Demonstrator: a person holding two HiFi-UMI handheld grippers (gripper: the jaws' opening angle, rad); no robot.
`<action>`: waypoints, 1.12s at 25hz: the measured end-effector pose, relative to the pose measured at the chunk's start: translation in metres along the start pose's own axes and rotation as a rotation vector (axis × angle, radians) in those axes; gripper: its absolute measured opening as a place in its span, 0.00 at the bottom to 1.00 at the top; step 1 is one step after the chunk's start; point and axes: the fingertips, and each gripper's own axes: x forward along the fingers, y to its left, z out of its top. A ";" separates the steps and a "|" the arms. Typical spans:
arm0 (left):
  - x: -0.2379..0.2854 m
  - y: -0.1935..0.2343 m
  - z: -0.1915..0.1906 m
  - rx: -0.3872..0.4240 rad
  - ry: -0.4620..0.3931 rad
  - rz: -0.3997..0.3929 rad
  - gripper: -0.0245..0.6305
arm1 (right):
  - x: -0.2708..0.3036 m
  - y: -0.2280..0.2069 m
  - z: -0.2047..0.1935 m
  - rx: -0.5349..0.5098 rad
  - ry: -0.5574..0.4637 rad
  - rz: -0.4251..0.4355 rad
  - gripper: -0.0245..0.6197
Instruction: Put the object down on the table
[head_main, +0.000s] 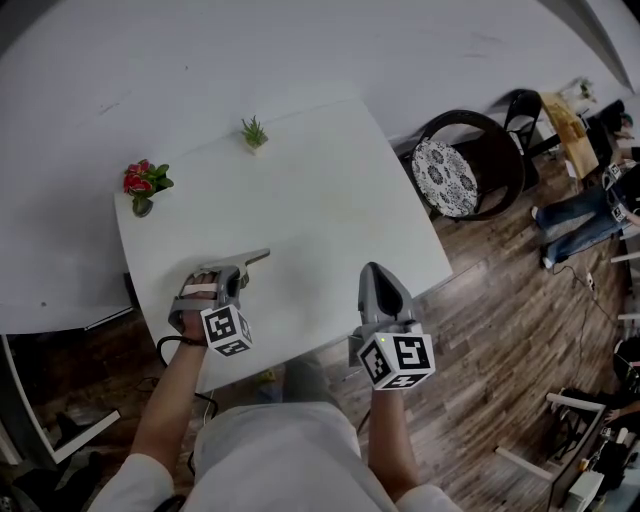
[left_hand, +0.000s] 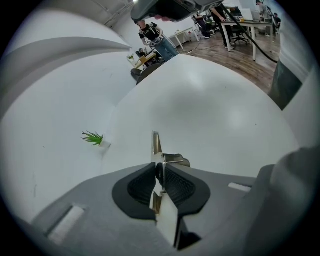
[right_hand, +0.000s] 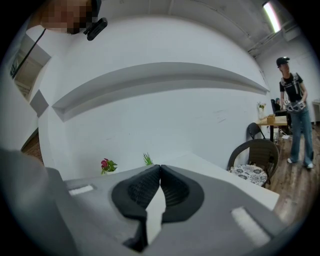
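I hold a gripper in each hand over the white table.

My left gripper is low over the table's near left part, lying on its side. Its jaws are a tiny bit apart. A thin flat metal piece stands between them and pokes out past the tips, toward the middle of the table. In the left gripper view I see a thin dark gap between one pad and the metal, so the pads do not seem to squeeze it. The metal piece is right down by the table top, but I cannot tell if it touches the table.

My right gripper is over the table's near right edge. Its jaws are pressed together and there is nothing between them.

A small pot of red flowers sits at the table's far left corner. A little green plant sits at the table's far edge, near the wall. A dark round chair with a spotty cushion stands on the wood floor just past the table's right side. A person in a cap stands well away from the table, beyond the chair.
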 end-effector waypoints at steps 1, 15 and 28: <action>0.000 -0.002 0.000 -0.003 -0.002 -0.004 0.10 | 0.000 0.000 0.000 0.000 0.000 0.000 0.04; -0.003 -0.009 0.003 -0.155 -0.045 -0.092 0.21 | -0.001 0.000 0.000 -0.001 -0.001 -0.001 0.04; -0.041 0.013 0.018 -0.437 -0.207 -0.135 0.22 | -0.002 0.011 0.008 -0.005 -0.022 0.015 0.04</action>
